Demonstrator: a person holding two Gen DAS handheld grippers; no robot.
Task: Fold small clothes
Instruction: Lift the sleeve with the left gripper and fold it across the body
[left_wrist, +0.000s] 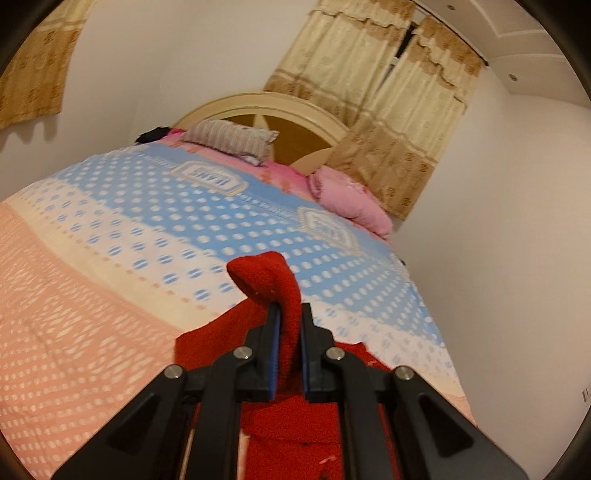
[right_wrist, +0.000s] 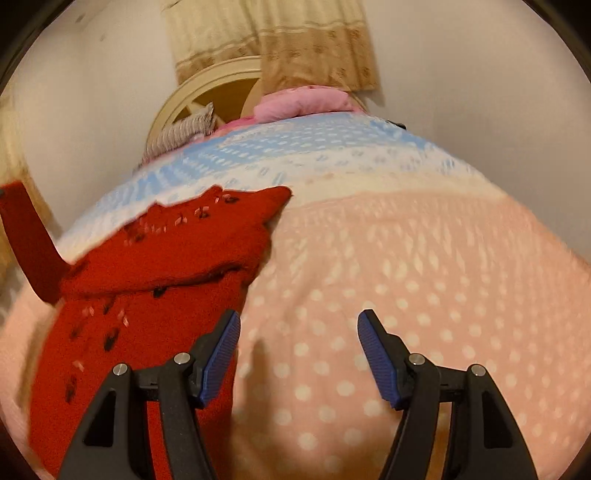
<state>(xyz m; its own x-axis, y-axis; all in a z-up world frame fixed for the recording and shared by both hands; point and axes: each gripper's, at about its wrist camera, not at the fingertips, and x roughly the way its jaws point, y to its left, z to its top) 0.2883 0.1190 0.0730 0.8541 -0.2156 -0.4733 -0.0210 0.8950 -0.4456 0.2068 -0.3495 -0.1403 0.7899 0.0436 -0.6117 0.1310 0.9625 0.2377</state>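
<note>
A small red knitted garment (right_wrist: 147, 280) with little dark and white marks lies on the bed, partly folded over itself. In the left wrist view my left gripper (left_wrist: 289, 314) is shut on a strip of the red garment (left_wrist: 273, 284), which sticks up past the blue pads and curls over. More of the garment lies below the jaws. In the right wrist view my right gripper (right_wrist: 299, 325) is open and empty, hovering over the pink part of the blanket just right of the garment's edge. A lifted red strip (right_wrist: 29, 243) shows at far left.
The bed is covered by a dotted blanket (left_wrist: 110, 258) in pink, cream and blue bands. A striped pillow (left_wrist: 232, 138) and a pink quilt (left_wrist: 354, 203) lie by the curved headboard (left_wrist: 266, 101). Curtains (left_wrist: 399, 110) hang behind. White walls stand close on both sides.
</note>
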